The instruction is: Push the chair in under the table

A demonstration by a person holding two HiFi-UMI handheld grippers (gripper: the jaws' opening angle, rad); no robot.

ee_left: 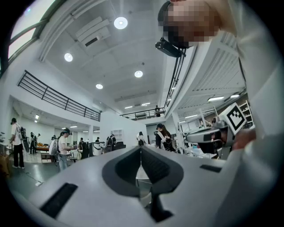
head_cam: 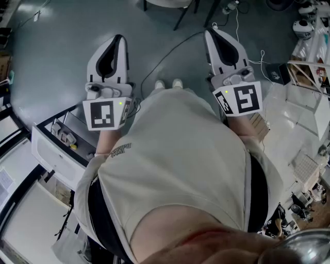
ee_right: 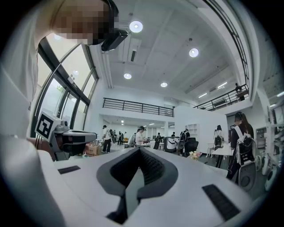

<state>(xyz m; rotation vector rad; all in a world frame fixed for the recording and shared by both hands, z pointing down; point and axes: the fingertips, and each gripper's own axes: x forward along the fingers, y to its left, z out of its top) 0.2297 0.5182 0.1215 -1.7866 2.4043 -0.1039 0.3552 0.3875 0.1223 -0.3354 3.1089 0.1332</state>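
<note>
My left gripper and right gripper are both held level in front of the person's chest, jaws shut and with nothing in them. In the left gripper view the left gripper points into an open hall. My right gripper points the same way, its dark pads pressed together. At the head view's top edge, thin dark legs stand under a white piece of furniture, well beyond both grippers; I cannot tell whether it is the chair or the table.
A cable runs over the grey floor ahead of the person's shoes. A white cabinet stands at the left, and white desks with gear at the right. Several people stand far off in the hall.
</note>
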